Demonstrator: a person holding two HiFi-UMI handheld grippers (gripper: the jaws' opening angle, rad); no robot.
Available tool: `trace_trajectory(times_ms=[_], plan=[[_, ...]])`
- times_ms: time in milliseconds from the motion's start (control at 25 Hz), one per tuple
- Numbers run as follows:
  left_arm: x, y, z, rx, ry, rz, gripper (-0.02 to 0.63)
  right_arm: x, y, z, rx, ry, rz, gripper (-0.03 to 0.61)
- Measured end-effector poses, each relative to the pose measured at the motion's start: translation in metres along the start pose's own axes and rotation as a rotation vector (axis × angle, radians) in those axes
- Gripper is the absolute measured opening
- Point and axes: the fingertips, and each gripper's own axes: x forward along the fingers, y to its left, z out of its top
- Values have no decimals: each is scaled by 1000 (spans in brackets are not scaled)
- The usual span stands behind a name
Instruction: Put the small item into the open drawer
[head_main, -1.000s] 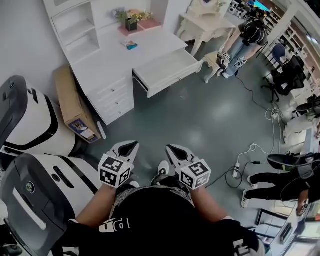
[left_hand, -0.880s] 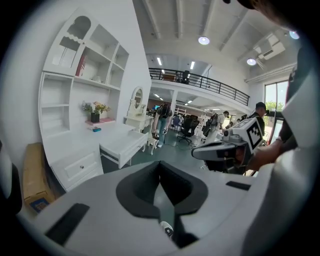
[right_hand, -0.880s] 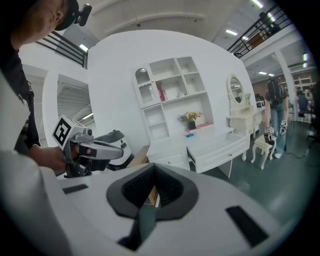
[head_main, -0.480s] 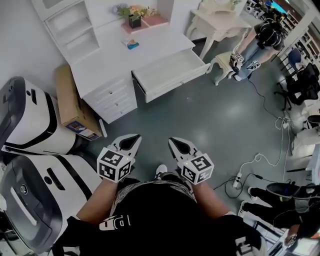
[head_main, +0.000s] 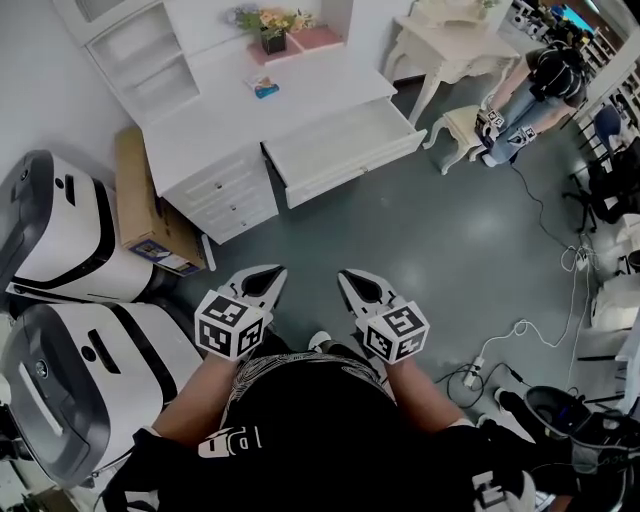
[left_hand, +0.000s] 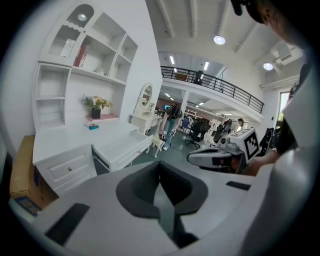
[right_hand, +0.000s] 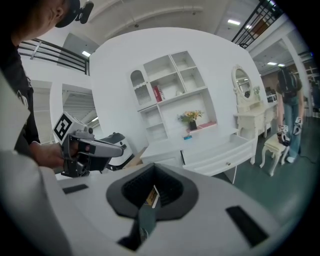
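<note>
The white desk (head_main: 230, 120) stands ahead with its wide drawer (head_main: 340, 150) pulled open; the drawer (left_hand: 122, 150) (right_hand: 220, 155) also shows in both gripper views. Both grippers are held side by side over the grey-green floor, well short of the desk. My left gripper (head_main: 262, 283) (left_hand: 161, 180) is shut with nothing between its jaws. My right gripper (head_main: 357, 285) (right_hand: 152, 192) is shut on a small yellow-and-white item (right_hand: 151, 196), which only shows in the right gripper view. A small blue object (head_main: 264, 89) lies on the desk top near a flower pot (head_main: 270, 40).
A cardboard box (head_main: 140, 200) leans beside the desk's left end. Two large white-and-black machines (head_main: 60, 250) (head_main: 70, 390) fill the left side. A vanity table (head_main: 450, 50), a stool (head_main: 465, 125) and another person (head_main: 530, 90) are at the right rear. Cables (head_main: 480, 360) lie on the floor.
The desk and its open drawer have come nearer and lower in the head view. Both grippers keep the same side-by-side pose and stay shut.
</note>
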Motion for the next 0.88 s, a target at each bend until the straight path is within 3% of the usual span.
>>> trace_trajectory(times_ms=[560, 880], plan=[[39, 31, 20, 54, 14, 15, 15, 26, -41, 7, 9, 35, -19, 9], [83, 76, 70, 60, -19, -23, 15, 69, -79, 37, -4, 68, -57, 9]])
